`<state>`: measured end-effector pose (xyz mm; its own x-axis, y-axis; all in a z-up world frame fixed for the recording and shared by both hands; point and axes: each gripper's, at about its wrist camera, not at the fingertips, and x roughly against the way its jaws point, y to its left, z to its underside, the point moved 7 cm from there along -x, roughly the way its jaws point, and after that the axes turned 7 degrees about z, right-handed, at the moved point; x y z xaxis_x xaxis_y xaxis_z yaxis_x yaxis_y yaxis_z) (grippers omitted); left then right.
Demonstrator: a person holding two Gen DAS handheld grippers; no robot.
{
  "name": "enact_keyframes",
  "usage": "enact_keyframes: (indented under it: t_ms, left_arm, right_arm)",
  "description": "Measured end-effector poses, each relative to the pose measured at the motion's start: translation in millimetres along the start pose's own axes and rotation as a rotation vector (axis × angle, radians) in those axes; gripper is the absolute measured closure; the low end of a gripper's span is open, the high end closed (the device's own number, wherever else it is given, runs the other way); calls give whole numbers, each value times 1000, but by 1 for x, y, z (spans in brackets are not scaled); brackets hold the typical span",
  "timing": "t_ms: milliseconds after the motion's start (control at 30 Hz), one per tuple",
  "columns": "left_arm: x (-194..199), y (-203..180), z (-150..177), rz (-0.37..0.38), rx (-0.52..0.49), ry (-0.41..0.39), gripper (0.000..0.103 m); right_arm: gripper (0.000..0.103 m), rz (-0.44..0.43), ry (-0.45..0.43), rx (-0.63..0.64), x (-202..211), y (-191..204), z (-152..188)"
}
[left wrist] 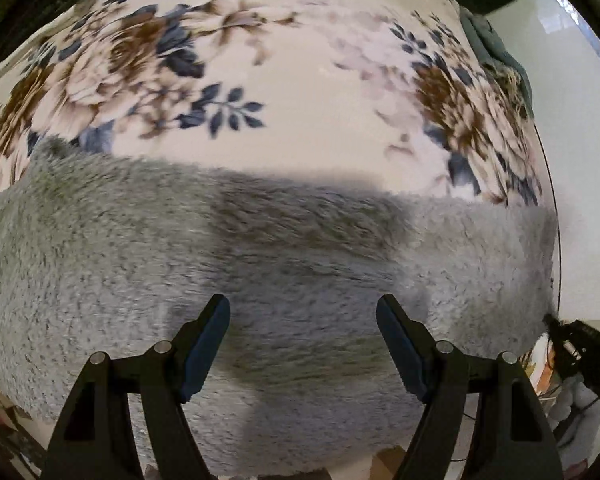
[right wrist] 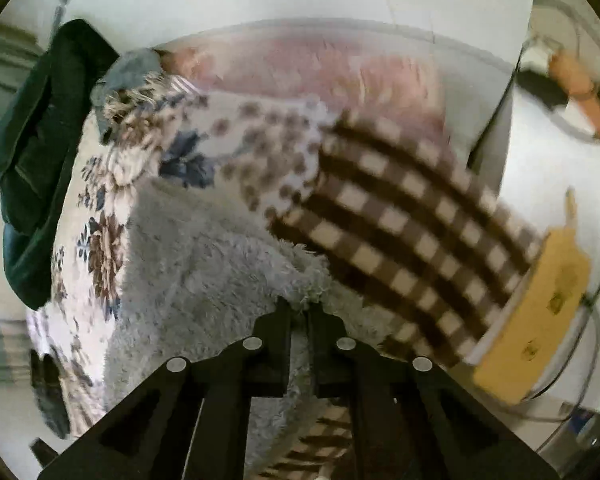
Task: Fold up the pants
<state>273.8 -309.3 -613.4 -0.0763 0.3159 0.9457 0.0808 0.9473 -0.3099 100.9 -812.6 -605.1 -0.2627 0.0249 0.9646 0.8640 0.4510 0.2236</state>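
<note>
The pants (left wrist: 260,264) are grey and fluffy and lie spread on a floral blanket (left wrist: 292,92). My left gripper (left wrist: 303,320) hovers just above them, jaws wide open and empty. In the right wrist view the pants (right wrist: 196,264) rise in a fold toward my right gripper (right wrist: 300,310), which is shut on an edge of the fluffy fabric and holds it lifted. The other gripper shows small at the right edge of the left wrist view (left wrist: 584,344).
A brown and white checked cloth (right wrist: 400,232) lies right of the pants, with a yellow box (right wrist: 540,320) beyond it. A pink pillow (right wrist: 320,68) lies at the back. Dark green clothing (right wrist: 36,152) hangs at the left. A white wall (left wrist: 572,160) borders the bed.
</note>
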Motion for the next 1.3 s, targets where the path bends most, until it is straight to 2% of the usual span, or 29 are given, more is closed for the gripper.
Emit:
enact_keyframes:
  t_ms: [100,200,233,267,333,367,400,533,600,667,700,800,833,1000,1033,1067,1100,1300]
  left_arm:
    - [-4,-7,4,-8,-14,14,29]
    - [-7,-7,8,-22,-19,26,29]
    - [-9,-7,9,-21,-10,32,29]
    - [-12,-6,10,-23,-3,36,29]
    - [-19,-4,11,-23,5,51,29]
    - [-23,-3,11,-25,7,55,29]
    - [-30,-1,10,-27,8,58,29]
    - [-53,8,9,-3,20,80,17]
    - [-62,12,8,10,25,87,7]
    - [-70,12,3,50,48,89,0]
    - [-73,14,2,48,59,92,0]
    - [-81,15,-2,10,73,108,0]
    - [-83,14,-3,-10,72,105,0]
    - [-87,11,-3,-89,77,57,0]
    - [-87,10,-3,-94,79,60,0]
    - [-86,9,-4,-95,78,66,0]
    - [-84,8,-4,-93,81,68,0]
    - [-37,6,0,-58,90,5,0]
  right_arm:
    - [96,-8,-25,-11,22,-5,1]
    - [94,-11,58,-66,13,-31,7]
    - [92,-57,105,-101,7,-39,10]
    - [87,-109,156,-134,-2,-45,13]
    - [60,-139,175,-139,-6,-51,17]
    - [40,-173,167,-130,-6,-50,18]
    - [37,-225,163,-117,-8,-45,20]
    - [37,-303,208,-103,-38,-30,32]
    - [37,-312,236,-110,-61,-25,38]
    - [35,-352,220,-131,-70,-21,38]
    - [35,-381,202,-142,-70,-18,37]
    - [35,-561,147,-180,-60,-11,34]
    - [35,-592,139,-179,-59,-8,34]
    - [36,-615,163,-184,-81,7,38]
    - [39,-618,153,-192,-82,10,37]
    - [64,-629,132,-192,-78,16,35]
    - [80,-626,125,-184,-74,19,34]
    - [80,-593,14,-39,-3,75,36]
